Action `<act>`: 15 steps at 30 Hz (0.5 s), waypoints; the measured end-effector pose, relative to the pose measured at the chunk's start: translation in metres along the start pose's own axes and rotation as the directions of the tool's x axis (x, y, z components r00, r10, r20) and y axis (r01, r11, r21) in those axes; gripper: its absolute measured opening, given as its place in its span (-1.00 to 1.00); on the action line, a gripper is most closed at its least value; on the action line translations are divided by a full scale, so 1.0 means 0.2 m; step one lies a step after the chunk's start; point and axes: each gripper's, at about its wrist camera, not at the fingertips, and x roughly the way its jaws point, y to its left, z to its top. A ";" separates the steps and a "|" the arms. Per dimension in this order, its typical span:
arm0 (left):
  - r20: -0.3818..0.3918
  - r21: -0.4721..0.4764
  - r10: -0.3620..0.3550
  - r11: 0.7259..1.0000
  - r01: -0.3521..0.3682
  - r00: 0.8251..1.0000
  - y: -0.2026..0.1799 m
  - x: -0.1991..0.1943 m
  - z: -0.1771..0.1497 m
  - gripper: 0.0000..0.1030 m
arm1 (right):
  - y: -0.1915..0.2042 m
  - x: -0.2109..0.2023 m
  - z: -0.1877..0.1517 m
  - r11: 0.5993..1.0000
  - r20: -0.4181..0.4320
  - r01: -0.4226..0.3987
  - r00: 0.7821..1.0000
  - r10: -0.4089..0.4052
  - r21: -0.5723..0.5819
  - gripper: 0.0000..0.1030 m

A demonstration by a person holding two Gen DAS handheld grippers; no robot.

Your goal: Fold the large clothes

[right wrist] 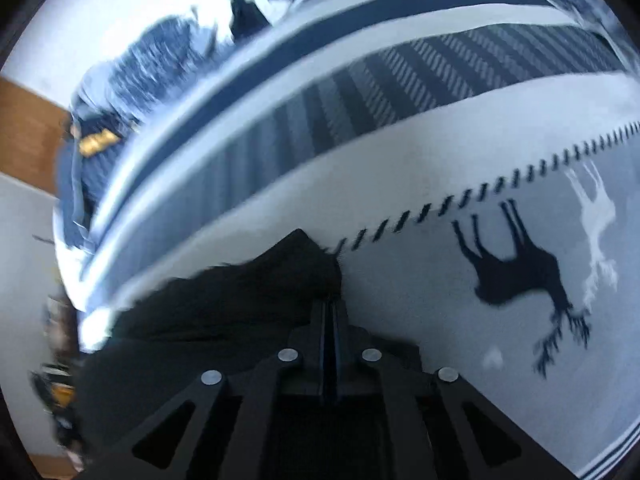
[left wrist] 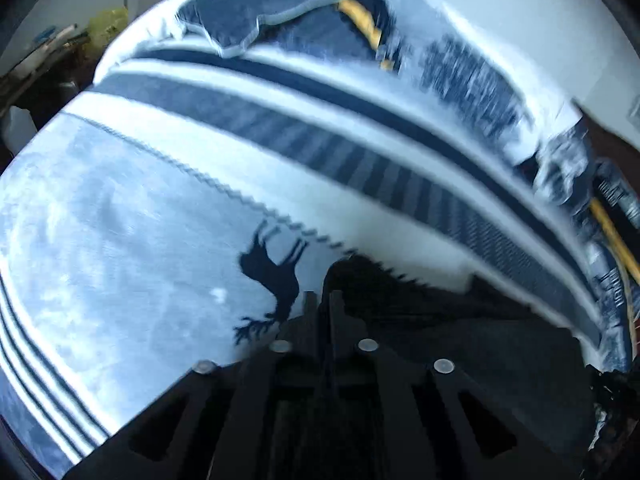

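A black garment [left wrist: 400,300] lies bunched right at the tips of my left gripper [left wrist: 322,300]. Its two fingers stand almost together, pinching the cloth's edge. In the right wrist view the same black garment [right wrist: 240,292] spreads to the left of my right gripper [right wrist: 330,304], whose fingers are shut on its peaked corner. Under both lies a large knitted cloth [left wrist: 160,240] in white and grey-blue with dark stripes, a zigzag line and a dark moose figure [left wrist: 272,276]. The moose figure [right wrist: 520,272] shows to the right of the right gripper.
Dark blue clothes with a yellow strip [left wrist: 360,20] are heaped at the far edge of the knitted cloth, and the same heap [right wrist: 104,120] shows at upper left in the right wrist view. A white wall and a brown board [right wrist: 28,132] lie beyond. Clutter [left wrist: 60,48] stands at the far left.
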 end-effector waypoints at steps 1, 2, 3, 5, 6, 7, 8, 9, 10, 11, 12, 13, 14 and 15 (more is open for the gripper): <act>0.043 0.011 0.014 1.000 -0.014 0.999 0.01 -0.11 -0.02 -0.43 | -0.01 -0.09 -0.03 0.998 0.024 -0.056 0.998 0.055 0.009 -0.61; 0.080 0.015 0.036 0.999 -0.037 0.996 0.01 -0.21 -0.05 0.16 | -0.01 -0.19 -0.06 0.996 0.042 -0.086 0.995 0.086 0.016 0.09; 0.115 0.015 0.055 0.998 -0.057 0.992 0.02 -0.30 -0.08 0.45 | -0.01 -0.26 -0.10 0.995 0.052 -0.102 0.994 0.101 0.020 0.53; 0.177 0.015 0.057 0.998 -0.060 0.983 0.04 -0.49 -0.18 0.64 | 0.00 -0.48 -0.23 0.986 0.131 -0.167 0.978 0.165 -0.001 0.79; 0.181 0.020 0.048 0.998 -0.053 0.982 0.06 -0.53 -0.21 0.64 | 0.01 -0.55 -0.28 0.984 0.144 -0.176 0.974 0.176 -0.016 0.79; 0.170 0.027 0.039 0.999 -0.044 0.985 0.07 -0.58 -0.25 0.64 | 0.02 -0.62 -0.35 0.981 0.142 -0.190 0.971 0.194 -0.042 0.79; 0.148 0.030 0.028 0.999 -0.033 0.989 0.09 -0.62 -0.32 0.64 | 0.03 -0.68 -0.43 0.977 0.135 -0.205 0.968 0.212 -0.062 0.79; 0.127 0.036 0.018 0.999 -0.023 0.992 0.10 -0.65 -0.37 0.64 | 0.03 -0.71 -0.48 0.976 0.134 -0.209 0.967 0.217 -0.068 0.79; 0.102 0.054 0.015 0.998 -0.021 0.995 0.12 -0.66 -0.43 0.64 | 0.02 -0.75 -0.57 0.975 0.139 -0.210 0.966 0.218 -0.074 0.79; 0.083 0.073 0.034 0.997 -0.040 0.996 0.13 -0.67 -0.50 0.64 | 0.00 -0.78 -0.65 0.974 0.139 -0.209 0.966 0.219 -0.084 0.79; 0.073 0.085 0.052 0.995 -0.058 0.996 0.14 -0.67 -0.54 0.64 | -0.01 -0.78 -0.69 0.975 0.137 -0.202 0.967 0.213 -0.091 0.79; 0.059 0.091 0.063 0.993 -0.069 0.996 0.17 -0.66 -0.61 0.64 | -0.04 -0.79 -0.75 0.978 0.140 -0.183 0.971 0.195 -0.099 0.79; 0.043 0.081 0.068 0.994 -0.071 0.997 0.20 -0.65 -0.64 0.64 | -0.07 -0.80 -0.81 0.983 0.142 -0.150 0.976 0.164 -0.105 0.79; 0.014 0.067 0.073 0.995 -0.074 0.997 0.23 -0.63 -0.67 0.64 | -0.10 -0.81 -0.85 0.986 0.138 -0.128 0.980 0.143 -0.108 0.79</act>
